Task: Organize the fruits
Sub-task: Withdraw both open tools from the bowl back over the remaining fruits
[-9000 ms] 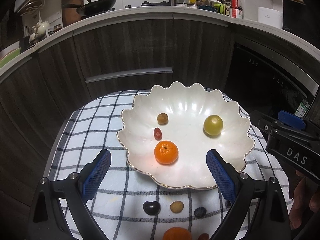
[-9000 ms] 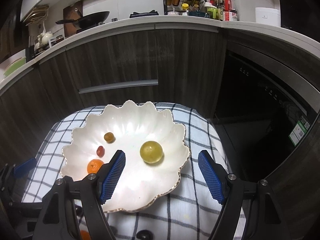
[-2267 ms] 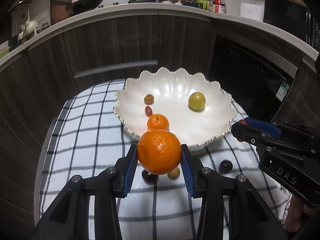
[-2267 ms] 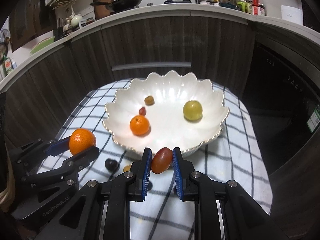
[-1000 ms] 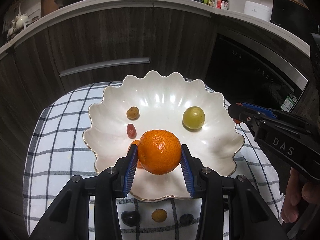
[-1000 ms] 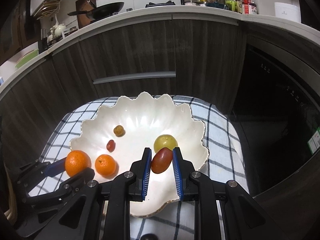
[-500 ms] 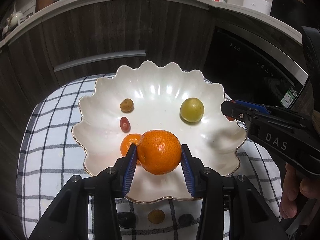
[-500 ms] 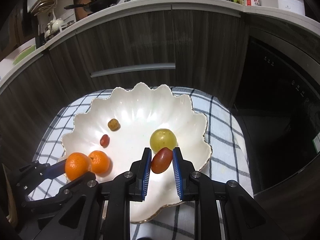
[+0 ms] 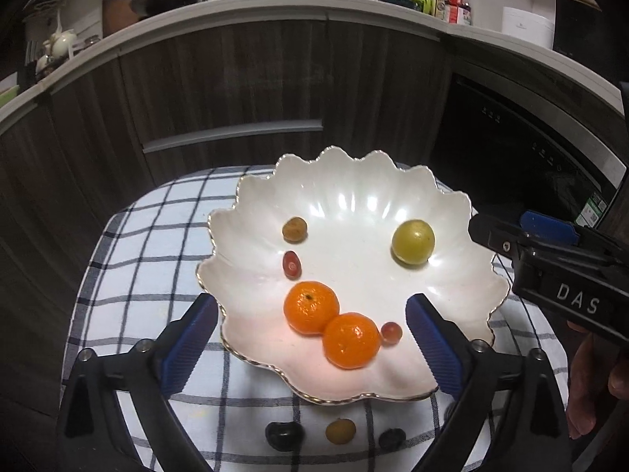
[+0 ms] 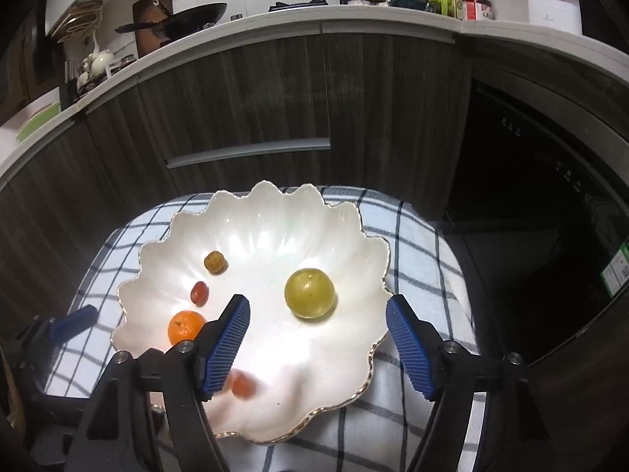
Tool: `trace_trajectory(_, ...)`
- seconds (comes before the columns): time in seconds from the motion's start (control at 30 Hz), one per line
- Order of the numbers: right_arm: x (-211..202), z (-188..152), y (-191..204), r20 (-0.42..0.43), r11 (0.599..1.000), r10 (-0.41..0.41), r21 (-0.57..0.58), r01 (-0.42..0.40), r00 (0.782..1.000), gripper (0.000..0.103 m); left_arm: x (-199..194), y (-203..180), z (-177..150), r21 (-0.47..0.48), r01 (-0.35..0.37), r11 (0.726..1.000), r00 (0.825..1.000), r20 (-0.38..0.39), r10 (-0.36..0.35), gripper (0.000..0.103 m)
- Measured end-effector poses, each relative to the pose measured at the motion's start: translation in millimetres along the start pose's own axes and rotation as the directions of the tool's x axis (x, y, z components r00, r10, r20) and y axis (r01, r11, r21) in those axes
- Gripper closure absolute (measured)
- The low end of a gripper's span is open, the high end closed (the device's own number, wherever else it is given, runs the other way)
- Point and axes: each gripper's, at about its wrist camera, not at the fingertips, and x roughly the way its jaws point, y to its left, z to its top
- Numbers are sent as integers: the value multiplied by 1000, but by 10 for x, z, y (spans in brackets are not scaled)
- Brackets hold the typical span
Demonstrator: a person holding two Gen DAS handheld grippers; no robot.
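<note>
Both grippers wide open and empty over the bowl.

The left gripper point(image 9: 310, 338) has its jaws spread to either side of two touching mandarins point(image 9: 328, 324) in the near part of the scalloped bowl point(image 9: 452, 212), a small red fruit point(image 9: 391, 332) just beside them (blurred in the right view). The right gripper point(image 10: 316, 344) gapes below the green fruit point(image 10: 309, 293). Farther in lie a red grape point(image 9: 292, 264) and a brown fruit point(image 9: 294, 229). On the checked cloth point(image 9: 157, 244) before the bowl sit a dark fruit point(image 9: 284, 435), a yellow one point(image 9: 340, 430) and a blueberry point(image 9: 391, 437).
</note>
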Motion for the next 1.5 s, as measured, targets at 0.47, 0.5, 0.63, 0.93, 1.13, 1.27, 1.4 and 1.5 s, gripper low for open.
trace_trajectory(0.47,-245,57,95,48,1000,-10,1,10,999,30,-282,133,81,-26,-33,999,998,56,35,1)
trace_trajectory(0.5,-268,58,102,52,1000,-11,2,11,999,30,-306,145,83,-29,-34,999,998,59,36,1)
trace_trajectory(0.63,-343,58,123,64,1000,-16,4,16,998,30,-394,171,73,-30,-38,999,997,72,40,1)
trace_trajectory(0.93,-491,24,163,80,999,-31,12,30,996,30,-572,225,29,-30,-49,998,994,96,52,1)
trace_trajectory(1.13,-579,-7,215,90,999,-39,3,38,995,30,-670,289,-15,-27,-61,998,992,108,64,1)
trace_trajectory(1.27,-656,-47,268,103,999,-45,-5,46,994,30,-728,337,-58,-31,-66,997,991,114,69,1)
trace_trajectory(1.4,-685,-93,320,107,998,-51,-19,53,993,30,-794,359,-108,-15,-79,997,989,127,80,1)
trace_trajectory(1.5,-698,-150,353,100,999,-46,-19,48,994,30,-829,374,-147,-14,-78,997,988,133,79,1)
